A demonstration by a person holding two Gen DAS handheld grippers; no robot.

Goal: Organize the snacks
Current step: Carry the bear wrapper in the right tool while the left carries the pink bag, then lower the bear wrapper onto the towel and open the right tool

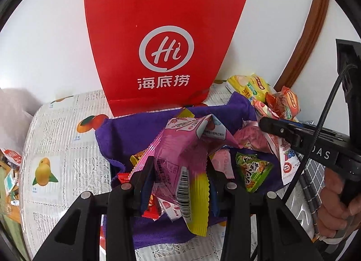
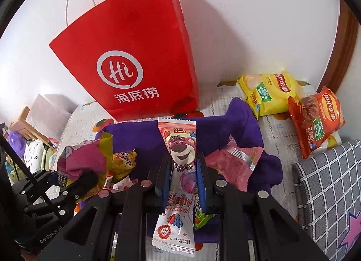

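My left gripper (image 1: 180,173) is shut on a pink and yellow snack packet (image 1: 180,146) and holds it above a purple cloth (image 1: 135,130) strewn with snacks. In the right wrist view, my right gripper (image 2: 183,168) is shut on a long packet printed with a pink bear (image 2: 180,148), standing upright between the fingers. The same bear packet (image 1: 286,161) hangs from the right gripper (image 1: 277,134) at the right of the left wrist view. A red paper bag (image 2: 135,62) stands upright behind the cloth, against the white wall.
A yellow chip bag (image 2: 270,92) and an orange-red chip bag (image 2: 315,121) lie at the back right. On the cloth lie a green packet (image 1: 252,170) and a pink packet (image 2: 234,161). A grey checked cloth (image 2: 327,182) borders the right; a fruit-print tablecloth (image 1: 56,148) covers the table.
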